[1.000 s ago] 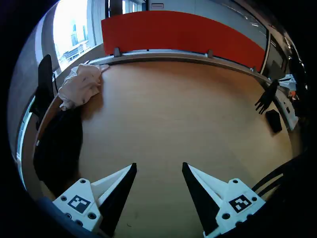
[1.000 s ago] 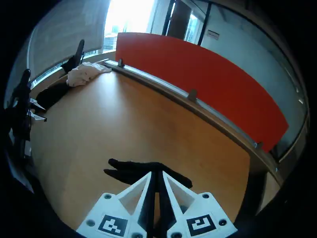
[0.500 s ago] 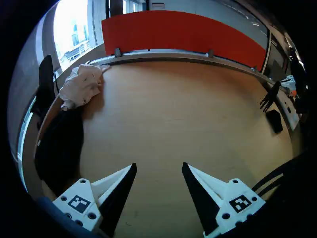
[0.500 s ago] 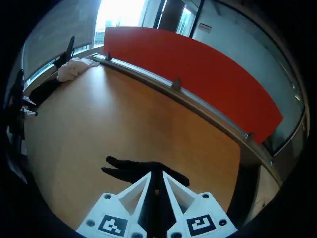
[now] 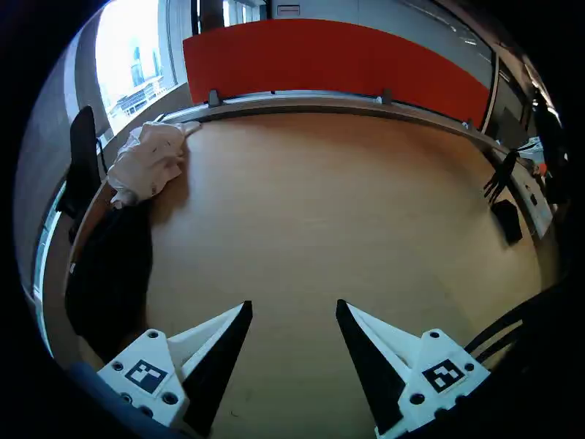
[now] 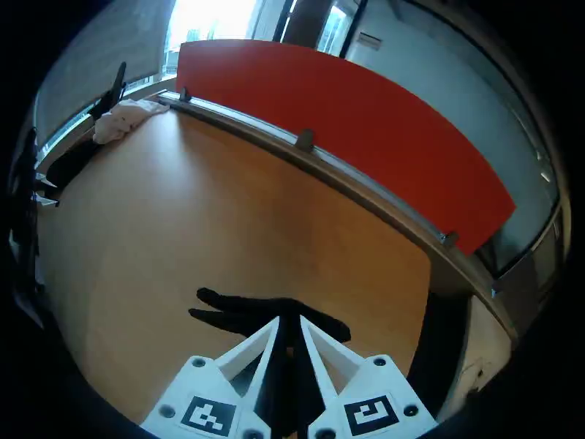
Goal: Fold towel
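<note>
A crumpled white towel lies at the far left corner of the wooden table, well ahead of my left gripper, which is open with nothing between its fingers. In the right gripper view the towel is small and far off at the upper left. My right gripper is shut on a black glove-shaped cloth, held just above the table. In the left gripper view that black cloth hangs at the table's right edge.
A red divider on a grey rail runs along the table's far edge. A dark garment lies on the left edge below the towel, beside a black chair. A small black box sits at the right.
The right gripper has swung with the black cloth still in it, so the towel has slid up and left in its view. The left gripper has barely moved.
</note>
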Demonstrator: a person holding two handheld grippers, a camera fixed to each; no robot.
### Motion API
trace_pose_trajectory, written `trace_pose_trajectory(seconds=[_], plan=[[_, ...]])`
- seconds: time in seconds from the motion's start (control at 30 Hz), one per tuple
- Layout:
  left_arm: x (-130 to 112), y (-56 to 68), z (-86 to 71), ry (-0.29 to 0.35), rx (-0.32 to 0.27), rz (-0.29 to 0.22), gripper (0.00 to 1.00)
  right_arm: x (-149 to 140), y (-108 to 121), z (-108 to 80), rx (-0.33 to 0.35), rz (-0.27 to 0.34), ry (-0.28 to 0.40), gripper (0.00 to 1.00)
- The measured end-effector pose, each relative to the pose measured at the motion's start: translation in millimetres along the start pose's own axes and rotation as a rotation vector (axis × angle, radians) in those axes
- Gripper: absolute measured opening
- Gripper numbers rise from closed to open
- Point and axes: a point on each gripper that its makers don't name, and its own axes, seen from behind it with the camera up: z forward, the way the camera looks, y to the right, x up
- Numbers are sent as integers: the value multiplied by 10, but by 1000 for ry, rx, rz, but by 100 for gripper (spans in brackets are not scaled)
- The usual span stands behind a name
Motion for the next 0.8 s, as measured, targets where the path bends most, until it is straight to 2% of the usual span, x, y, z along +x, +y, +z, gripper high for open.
trace_pose_trajectory(seconds=[0.4, 0.8], plan=[[38, 55, 8, 2, -4, 16, 85, -254, 103, -84, -13, 13, -31, 5], [60, 123, 30, 4, -18, 33, 85, -730, 203, -278, -32, 50, -81, 5]])
